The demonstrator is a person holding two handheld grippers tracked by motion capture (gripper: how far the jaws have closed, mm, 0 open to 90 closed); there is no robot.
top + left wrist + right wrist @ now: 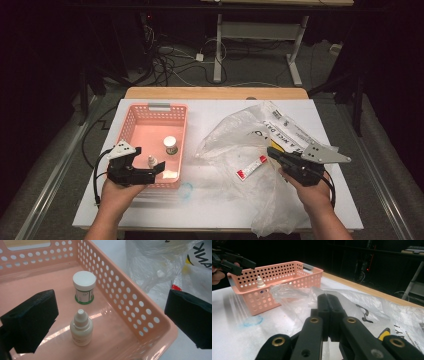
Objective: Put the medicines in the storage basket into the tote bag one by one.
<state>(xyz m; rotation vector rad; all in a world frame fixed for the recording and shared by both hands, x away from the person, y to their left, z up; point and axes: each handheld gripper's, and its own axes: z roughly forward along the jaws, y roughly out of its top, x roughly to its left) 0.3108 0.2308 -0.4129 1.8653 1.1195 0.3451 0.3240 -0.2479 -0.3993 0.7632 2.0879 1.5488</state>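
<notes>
A pink perforated basket (131,120) stands on the left of the white table. Inside it are a white-lidded jar (170,144) and a small white dropper bottle (150,160), both upright. My left gripper (148,159) is at the basket's near end, open wide. In the left gripper view, one jaw hangs inside the basket (120,300) and the other outside its wall. The dropper bottle (81,328) stands between them, untouched, with the jar (84,287) beyond. My right gripper (272,151) is shut, its tips at the crumpled clear plastic bag (235,135). I cannot tell whether film is pinched.
A white tube with red ends (251,167) lies inside the bag, just left of the right gripper. A faint blue ring mark (186,190) is on the table near the basket's front corner. Cables and desk legs lie on the floor beyond the far edge.
</notes>
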